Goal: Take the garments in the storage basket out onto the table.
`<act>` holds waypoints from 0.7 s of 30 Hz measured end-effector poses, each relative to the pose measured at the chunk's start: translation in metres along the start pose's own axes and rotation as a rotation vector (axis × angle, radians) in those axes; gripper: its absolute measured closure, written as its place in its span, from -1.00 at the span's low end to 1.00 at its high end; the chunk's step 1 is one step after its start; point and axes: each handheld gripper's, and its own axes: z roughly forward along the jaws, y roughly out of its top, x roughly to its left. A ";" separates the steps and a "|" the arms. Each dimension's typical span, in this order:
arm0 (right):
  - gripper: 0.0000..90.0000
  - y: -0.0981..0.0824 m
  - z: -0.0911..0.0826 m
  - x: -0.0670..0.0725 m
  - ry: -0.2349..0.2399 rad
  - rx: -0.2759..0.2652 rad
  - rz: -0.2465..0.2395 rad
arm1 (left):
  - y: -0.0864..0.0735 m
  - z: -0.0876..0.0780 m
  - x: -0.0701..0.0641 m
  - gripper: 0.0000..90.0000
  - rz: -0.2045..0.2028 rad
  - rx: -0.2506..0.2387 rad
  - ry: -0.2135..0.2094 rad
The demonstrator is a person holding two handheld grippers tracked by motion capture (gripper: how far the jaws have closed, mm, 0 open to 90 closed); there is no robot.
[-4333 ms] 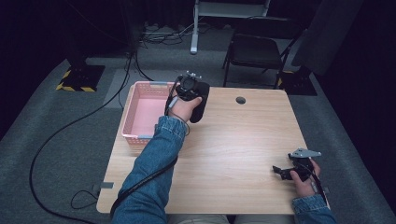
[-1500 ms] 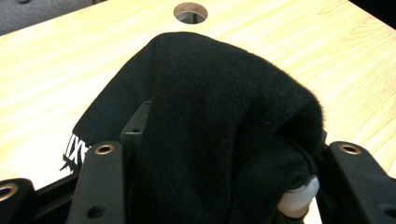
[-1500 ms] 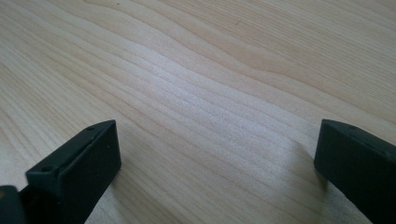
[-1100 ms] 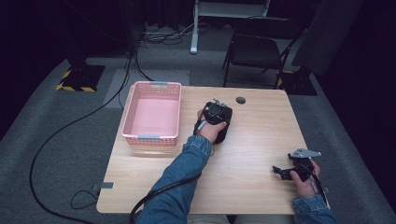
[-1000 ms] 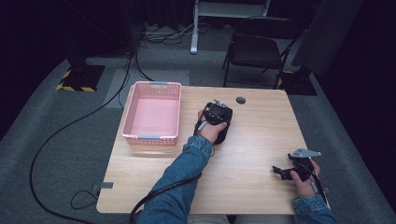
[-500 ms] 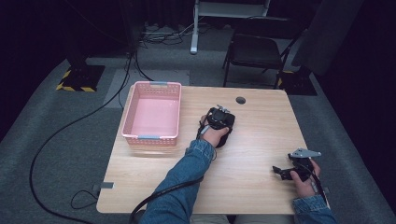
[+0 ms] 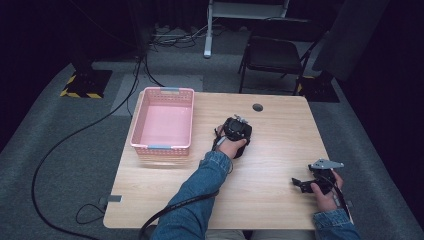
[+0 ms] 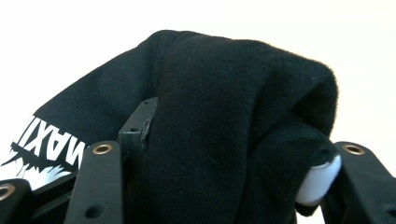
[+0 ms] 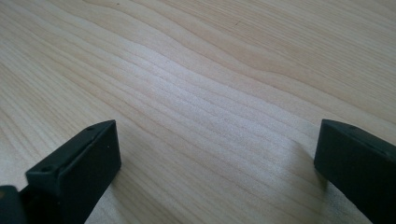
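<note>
The left gripper (image 8: 224,186) pinches a bunched black garment (image 8: 233,107) between its jaws — soft, light, floppy cloth. Grip a thick fold, not a loose edge. The right gripper (image 9: 217,163) stands wide open, holding nothing.

Wooden table (image 7: 270,200), pink basket (image 7: 163,125), black cloth (image 7: 239,150)
</note>
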 end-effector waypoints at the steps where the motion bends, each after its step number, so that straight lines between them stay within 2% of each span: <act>1: -0.99 0.000 0.000 0.000 0.000 0.000 0.000 | 0.000 0.000 0.000 -0.11 0.000 0.000 0.001; 7: -0.99 0.000 0.000 0.000 0.000 0.000 0.000 | 0.001 0.001 -0.003 -0.17 0.001 0.004 0.018; 13: -0.99 0.000 0.000 0.000 -0.001 0.000 -0.002 | 0.001 0.002 -0.005 -0.40 0.005 0.010 0.034; 17: -0.99 0.000 0.000 0.000 -0.001 0.000 -0.001 | 0.003 -0.002 -0.006 -0.64 0.009 0.007 0.042; 21: -1.00 0.000 0.000 0.000 0.003 0.001 0.000 | 0.004 -0.011 -0.007 -0.69 0.016 -0.021 0.041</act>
